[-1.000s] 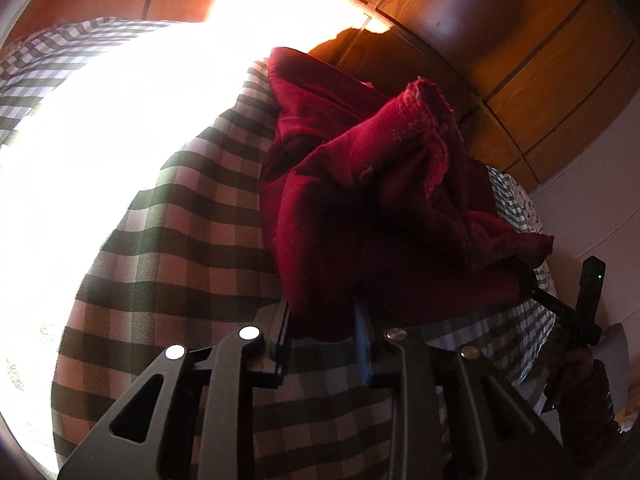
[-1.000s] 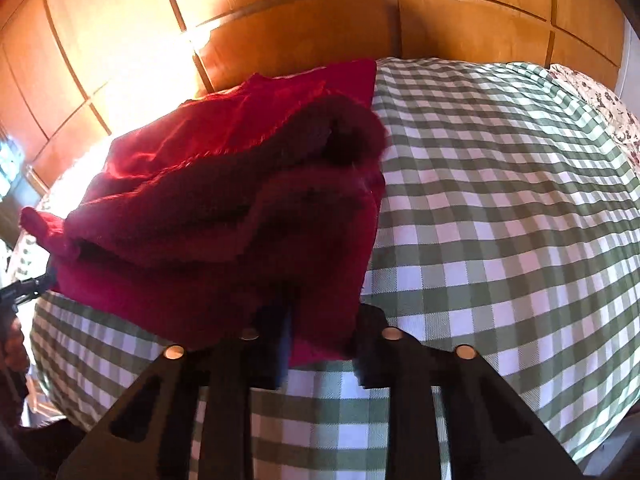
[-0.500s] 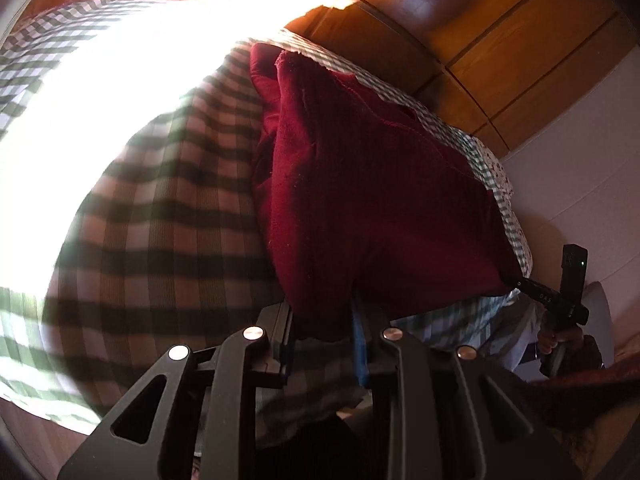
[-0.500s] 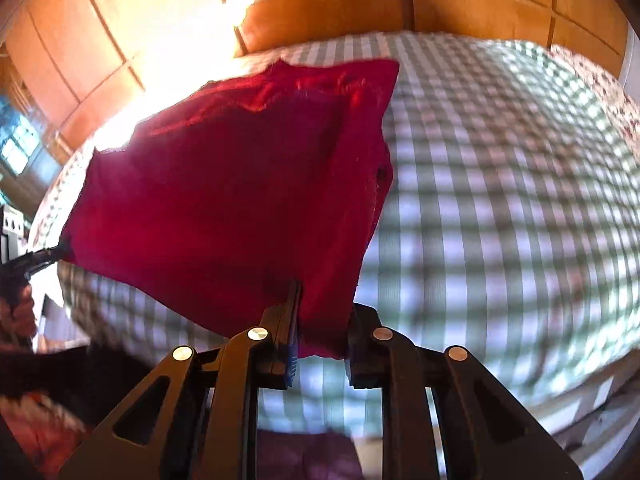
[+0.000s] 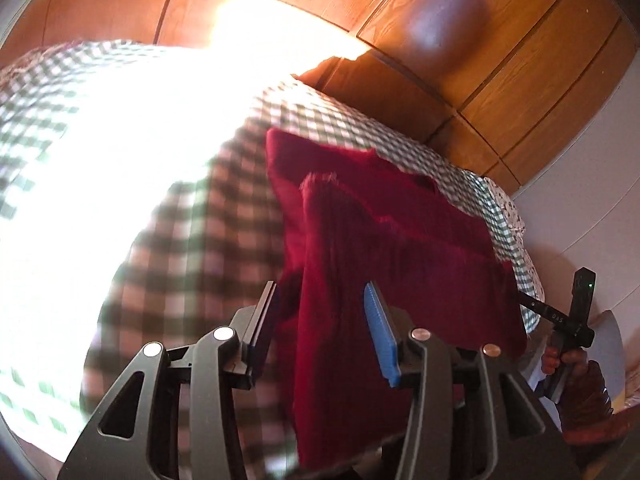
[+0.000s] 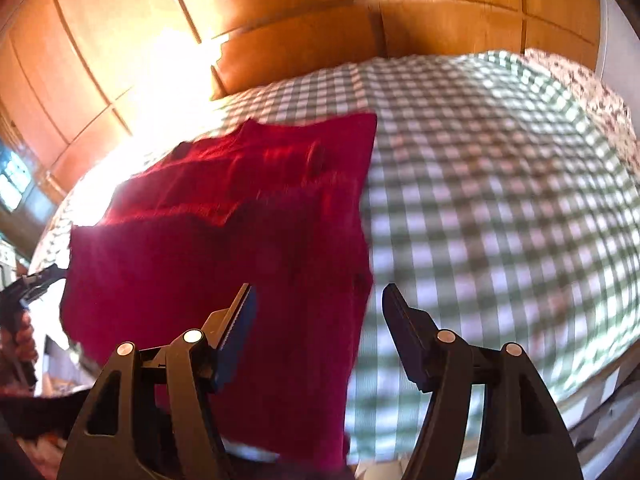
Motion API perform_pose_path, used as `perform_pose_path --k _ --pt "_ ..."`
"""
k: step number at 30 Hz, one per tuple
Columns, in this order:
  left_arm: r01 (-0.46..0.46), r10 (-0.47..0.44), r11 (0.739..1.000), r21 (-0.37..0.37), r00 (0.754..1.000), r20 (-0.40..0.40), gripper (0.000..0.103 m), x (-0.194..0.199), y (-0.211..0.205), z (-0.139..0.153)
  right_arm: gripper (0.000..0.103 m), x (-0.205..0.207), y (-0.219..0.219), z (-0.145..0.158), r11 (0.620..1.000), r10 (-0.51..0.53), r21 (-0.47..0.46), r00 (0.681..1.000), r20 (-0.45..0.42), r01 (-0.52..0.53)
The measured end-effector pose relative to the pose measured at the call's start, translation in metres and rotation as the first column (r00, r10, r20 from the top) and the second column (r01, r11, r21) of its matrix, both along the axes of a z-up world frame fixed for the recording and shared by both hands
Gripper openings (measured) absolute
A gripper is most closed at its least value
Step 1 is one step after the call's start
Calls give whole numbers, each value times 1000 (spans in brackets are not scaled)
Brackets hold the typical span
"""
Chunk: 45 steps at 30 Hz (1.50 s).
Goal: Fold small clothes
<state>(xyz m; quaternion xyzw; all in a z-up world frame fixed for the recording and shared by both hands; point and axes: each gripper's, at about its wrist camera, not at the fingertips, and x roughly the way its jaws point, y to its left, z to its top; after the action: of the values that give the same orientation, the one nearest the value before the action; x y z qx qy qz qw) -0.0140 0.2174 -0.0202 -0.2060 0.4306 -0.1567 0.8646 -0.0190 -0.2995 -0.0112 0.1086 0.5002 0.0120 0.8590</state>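
Note:
A dark red cloth [image 5: 380, 240] lies spread and folded over on the green-and-white checked bedspread [image 5: 200, 220]. Its near edge hangs over the bed's front. My left gripper [image 5: 320, 292] is opening, and the cloth's near left part sits between its jaws without the pads pressing on it. My right gripper [image 6: 319, 292] is opening wider over the cloth [image 6: 220, 248], whose right edge lies in the gap, free of both pads. Each gripper also shows in the other view: the right gripper [image 5: 560, 316] at the cloth's right corner, the left gripper [image 6: 28, 284] at its left corner.
Wooden cabinet panels [image 6: 440, 20] stand behind the bed. Strong sun glare [image 5: 140, 140] washes out the bedspread's left side. A floral pillow [image 6: 592, 92] lies at the far right. A person's hand [image 5: 576, 360] holds the right gripper beyond the bed's edge.
Both grippers were shut on the bunched cloth's near edge and drew it out flat toward me. Now both sets of jaws have opened and let the cloth go.

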Motion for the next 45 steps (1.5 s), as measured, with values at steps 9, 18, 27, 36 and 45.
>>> perform_pose_path --k 9,18,27,36,45 --pt "49 -49 999 24 998 25 12 32 -36 -8 7 27 10 -6 996 26 -84 1000 5 -26" --pt "35 -36 999 9 987 155 7 7 -22 32 6 11 8 51 997 35 -68 991 126 -27" --pt "-67 54 996 59 977 205 7 76 -20 59 6 88 -1 69 998 2 -65 975 221 13" --pt "-141 135 966 216 990 43 7 168 -39 4 6 169 -17 -16 987 -116 -106 991 69 123" --pt "-150 168 940 306 985 -34 23 178 -47 -22 14 176 -16 -54 984 -140 -110 990 0 139"
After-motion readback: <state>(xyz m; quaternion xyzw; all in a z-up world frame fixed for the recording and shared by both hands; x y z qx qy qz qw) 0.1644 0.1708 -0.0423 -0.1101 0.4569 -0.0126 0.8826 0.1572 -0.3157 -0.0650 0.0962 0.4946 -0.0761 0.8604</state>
